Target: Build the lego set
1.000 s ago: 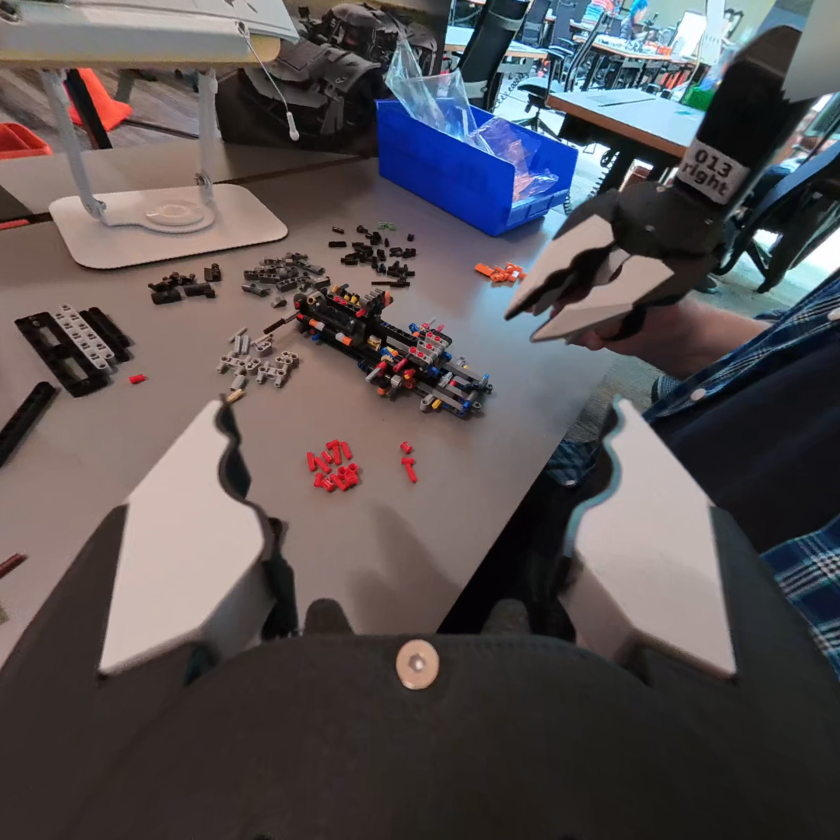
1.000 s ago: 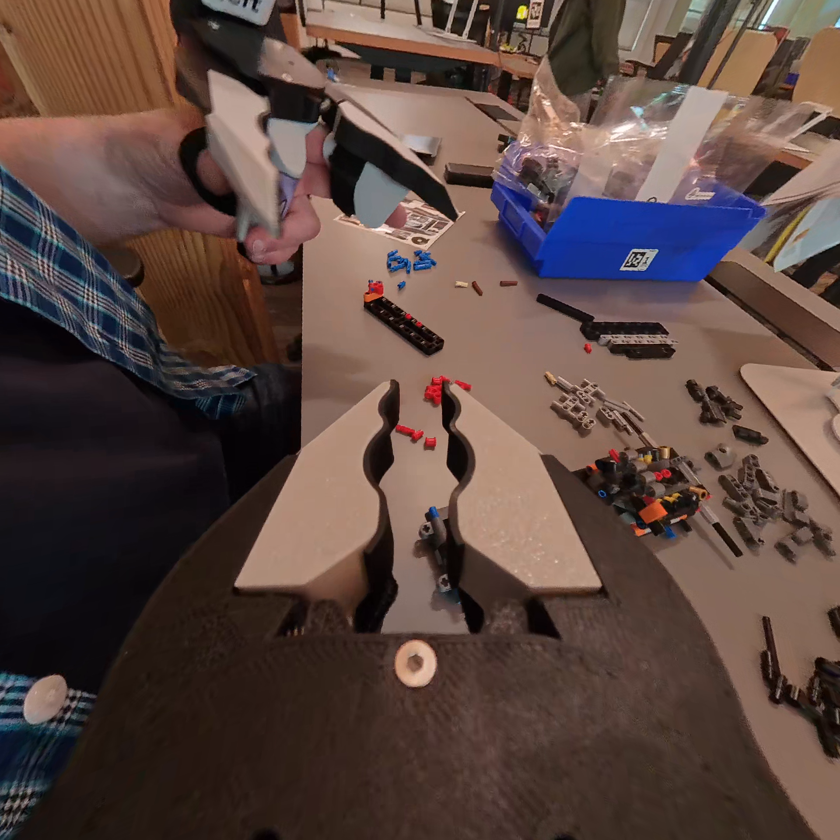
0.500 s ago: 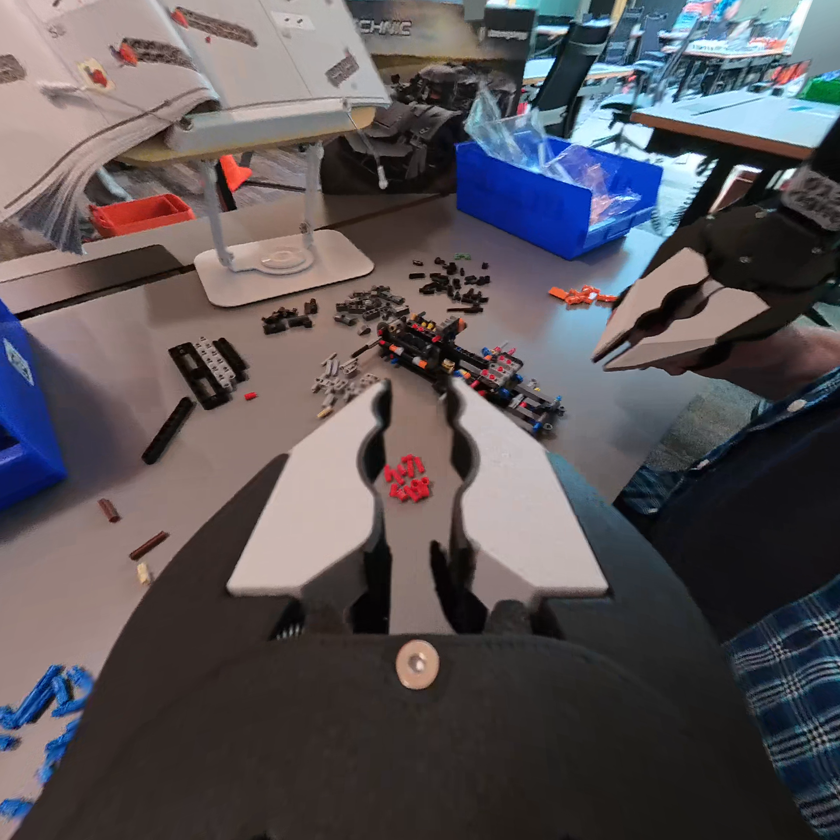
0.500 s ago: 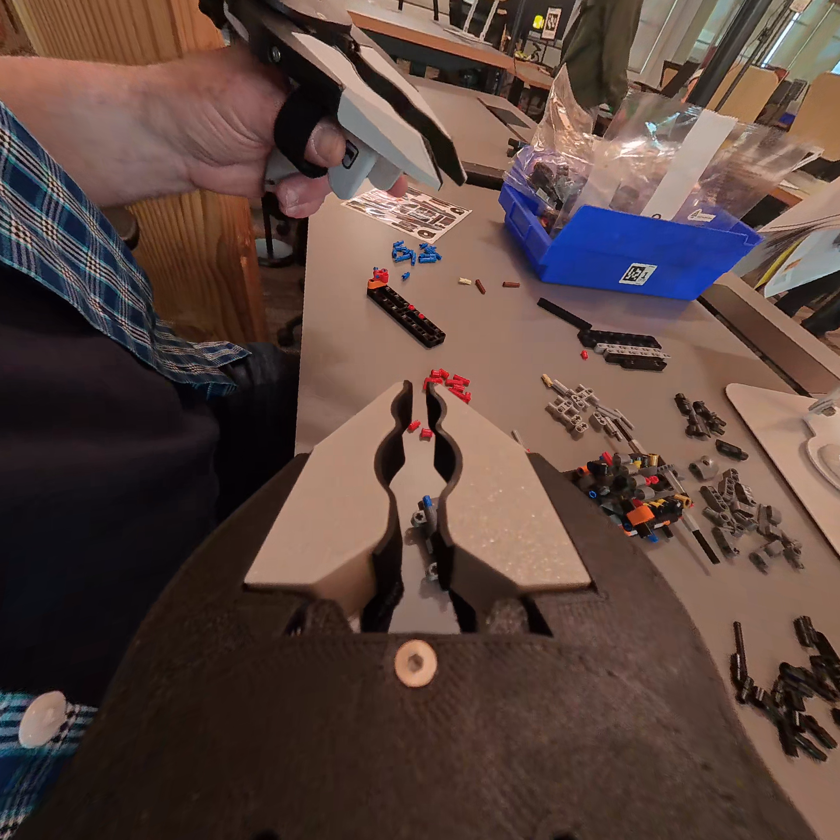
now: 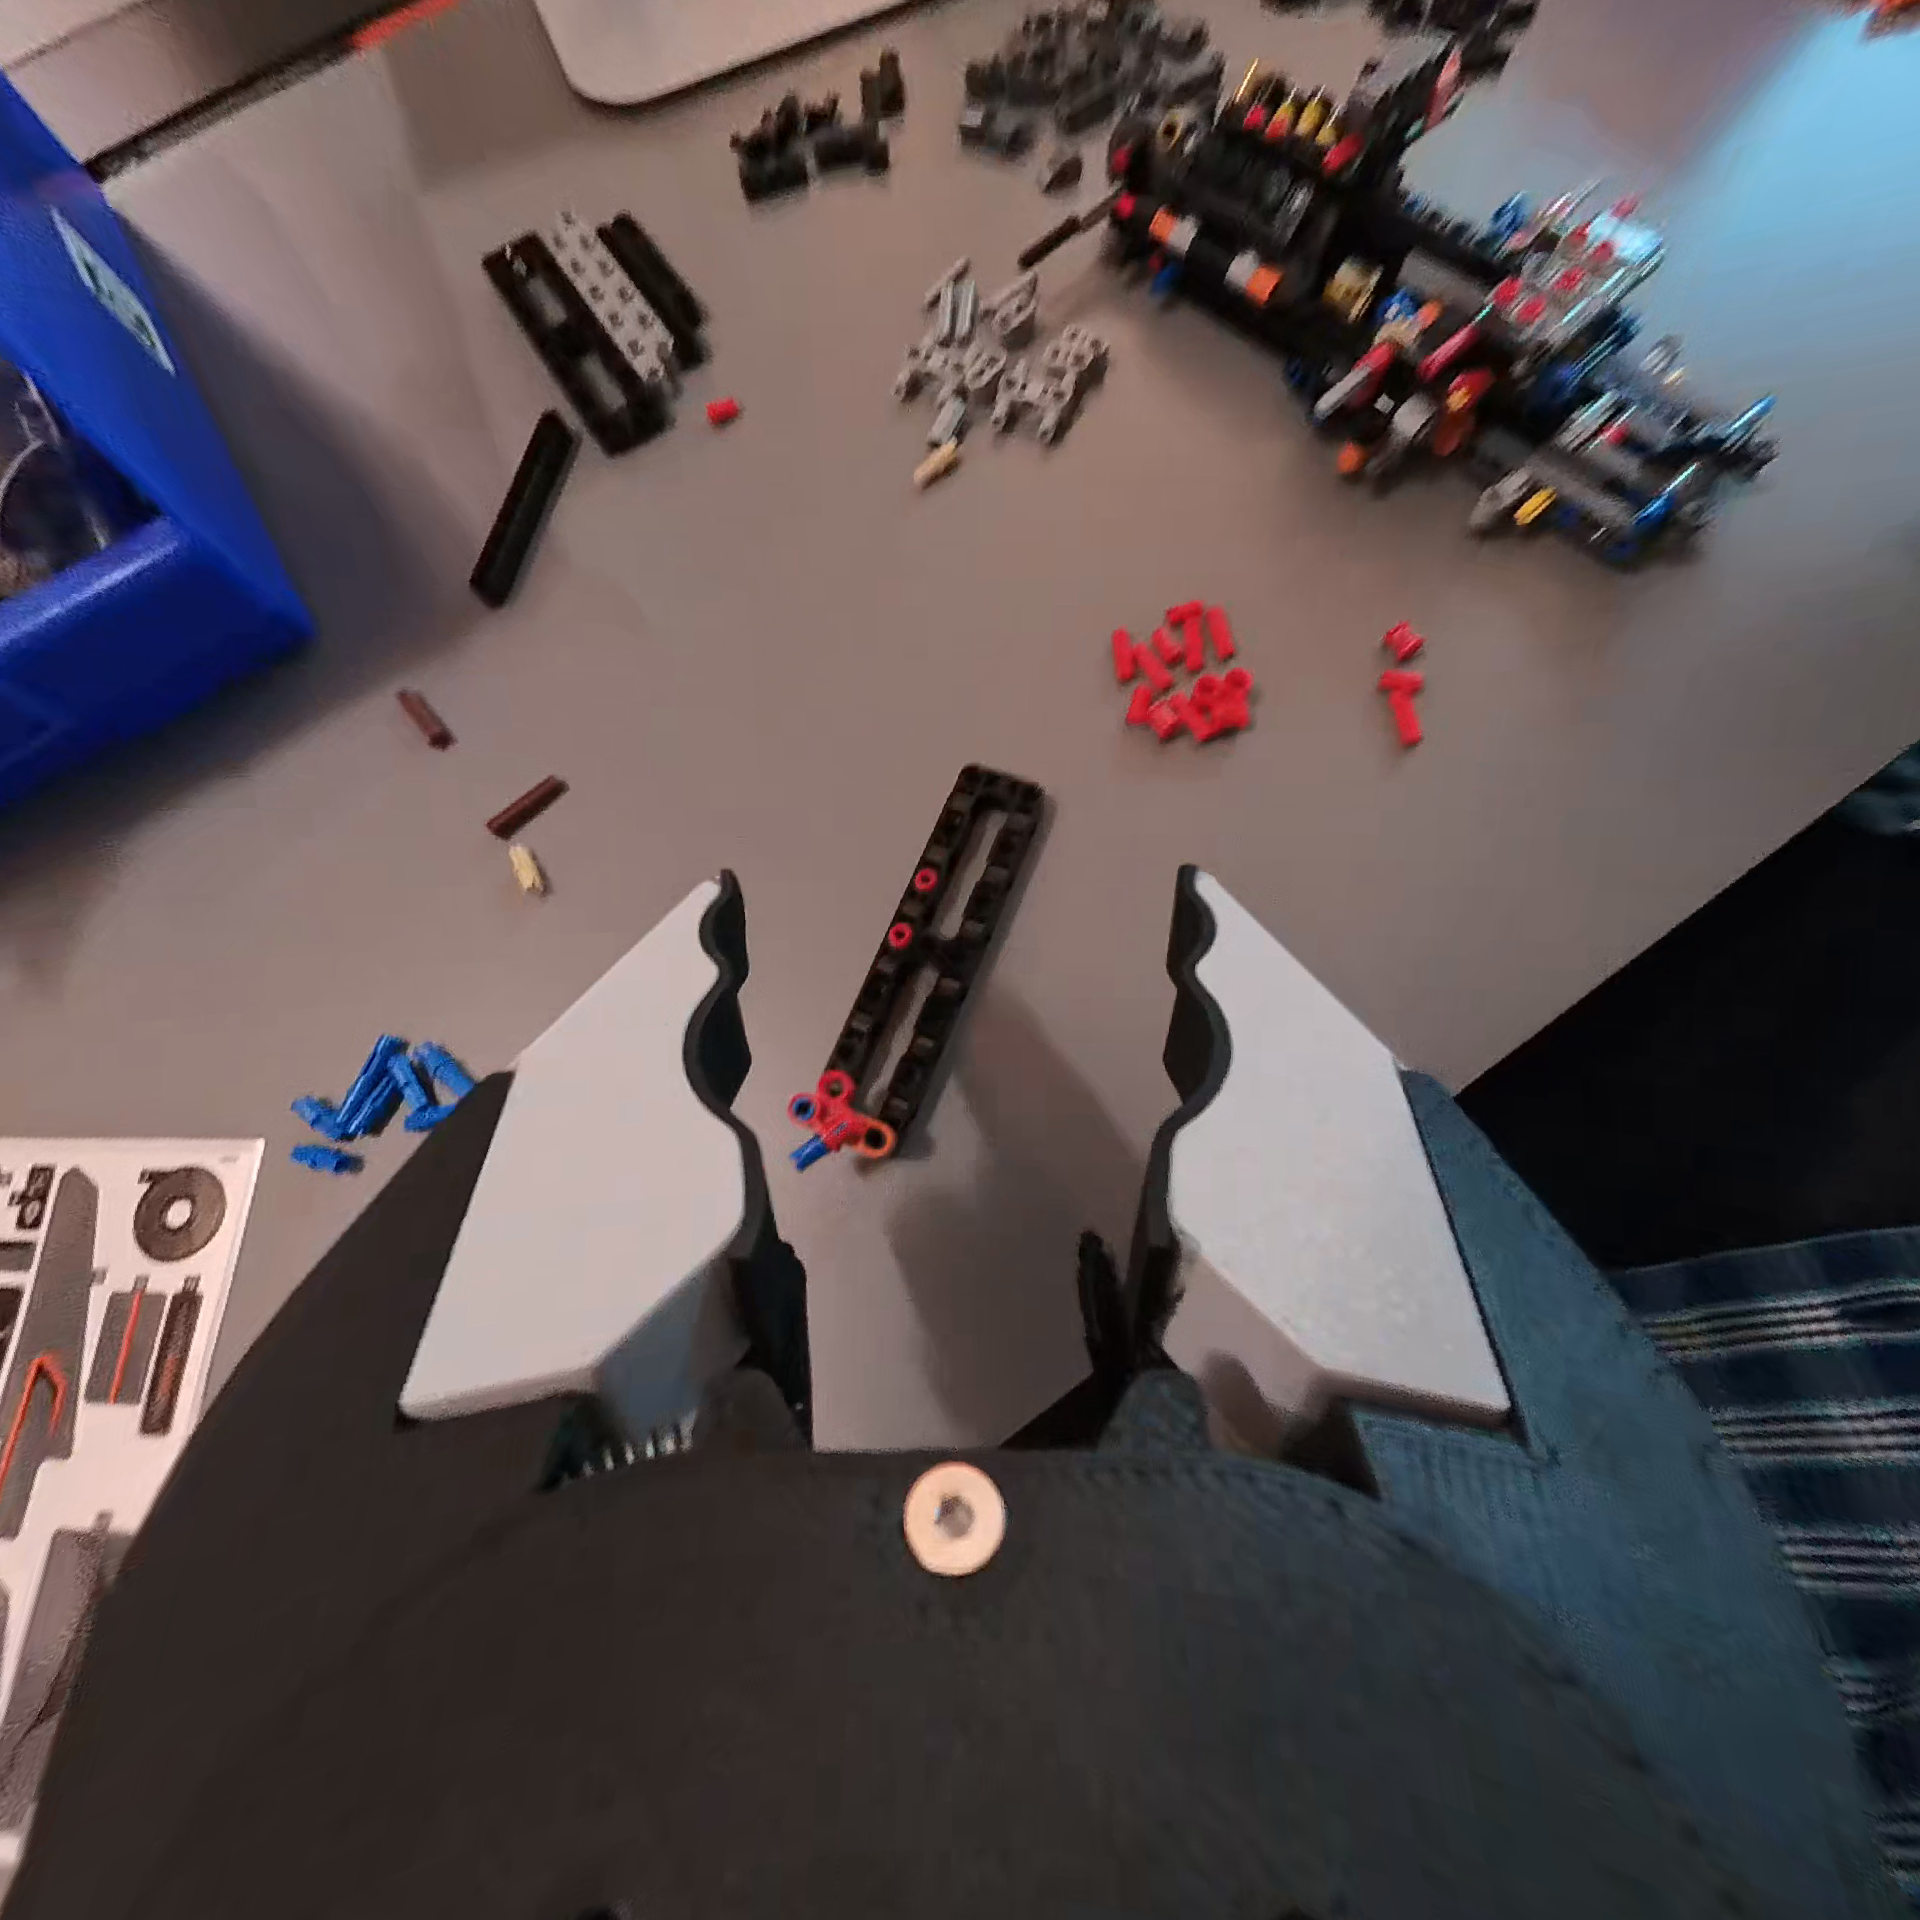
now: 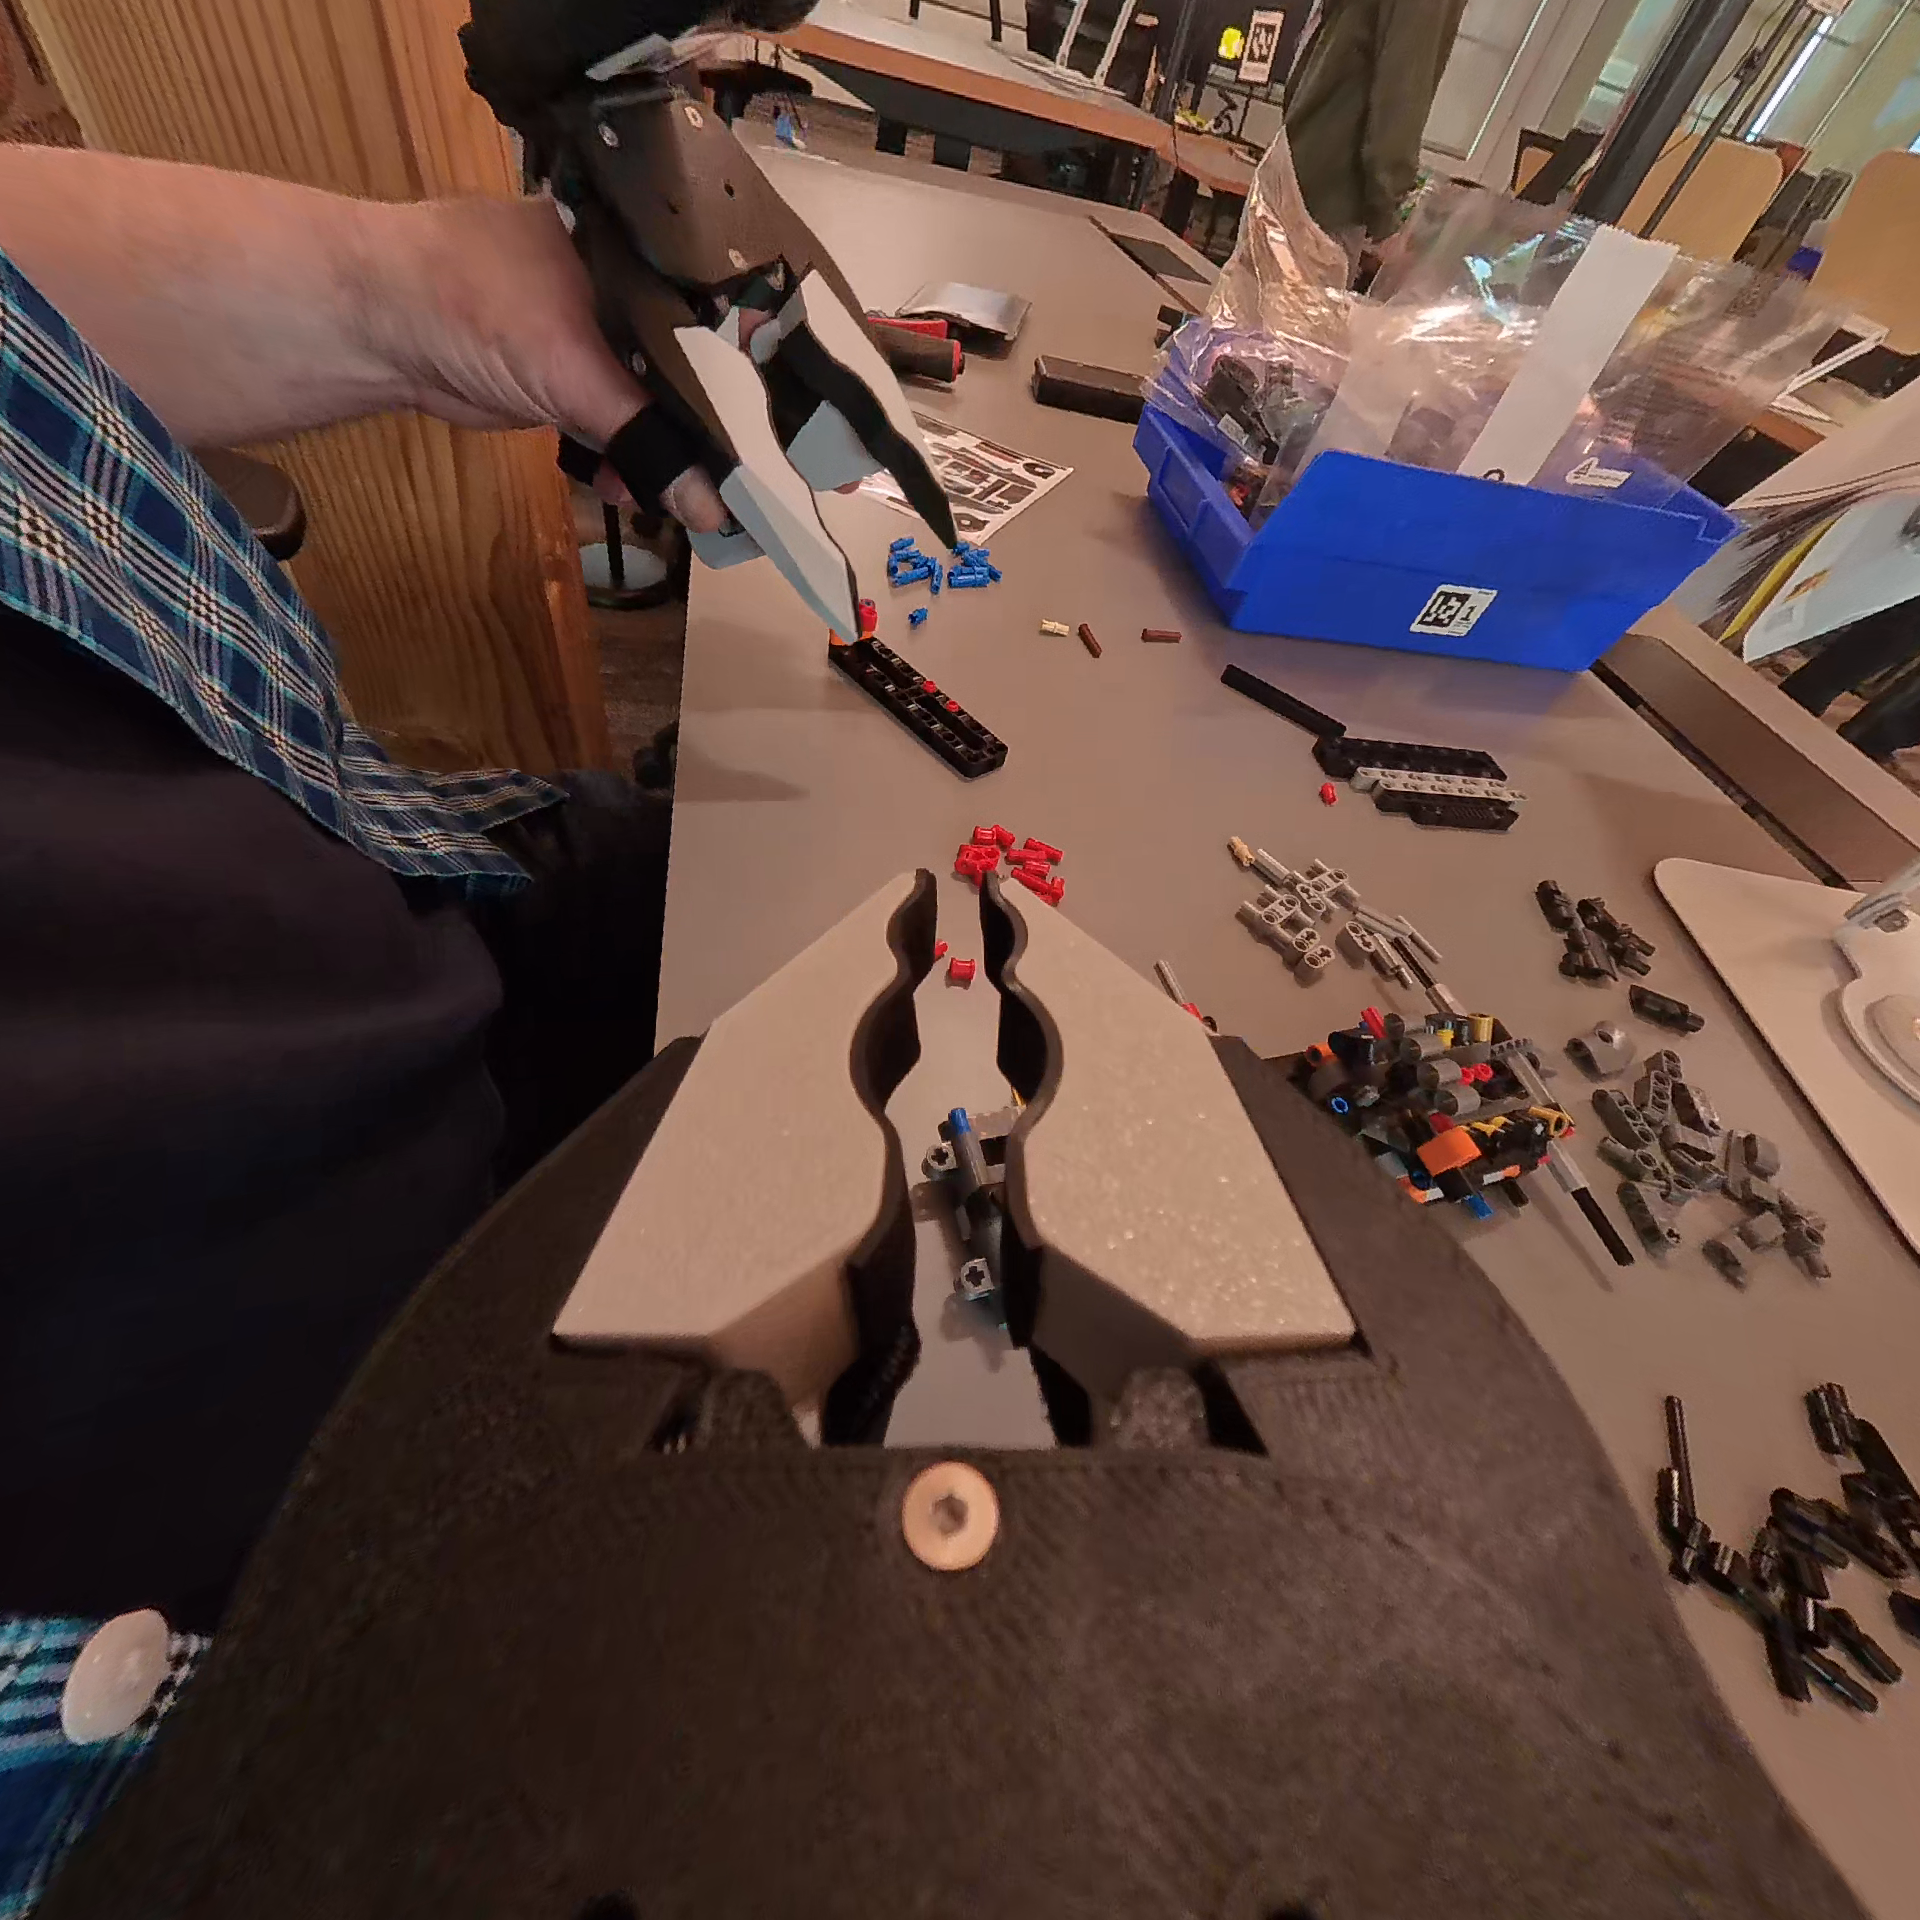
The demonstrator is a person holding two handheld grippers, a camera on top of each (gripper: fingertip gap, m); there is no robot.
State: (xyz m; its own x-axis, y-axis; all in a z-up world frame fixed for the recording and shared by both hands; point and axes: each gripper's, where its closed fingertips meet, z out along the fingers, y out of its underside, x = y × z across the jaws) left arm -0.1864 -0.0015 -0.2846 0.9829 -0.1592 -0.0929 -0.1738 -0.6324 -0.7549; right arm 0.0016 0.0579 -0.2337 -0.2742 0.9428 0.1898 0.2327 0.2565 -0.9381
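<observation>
While the left hand-held gripper (image 5: 951, 997) hangs with its jaws spread wide over the black frame piece (image 5: 940, 966), its fingers straddle that piece without touching it, so a careless squeeze could skid the frame across the counter (image 5: 831, 644) instead of catching it. At the frame's near end sits a small red, blue and orange connector cluster (image 5: 840, 1127); a finger closing there would likely knock it loose. Just left of the frame lie loose blue pins (image 5: 379, 1091), and just beyond the frame a heap of red pins (image 5: 1184, 675), both easy to scatter with a sweep.

Farther beyond the frame, the partly built lego model (image 5: 1444, 322) lies on the counter, smeared by motion blur, so its pins and joints cannot be made out.

The right hand-held gripper (image 6: 956, 914) has its jaws nearly together with nothing clamped at the tips; one end of the model shows through the gap, and whether the fingers touch it cannot be told. Beyond the frame's left side, the blue bin (image 5: 125, 582) is cut off by the edge, its contents unclear.
</observation>
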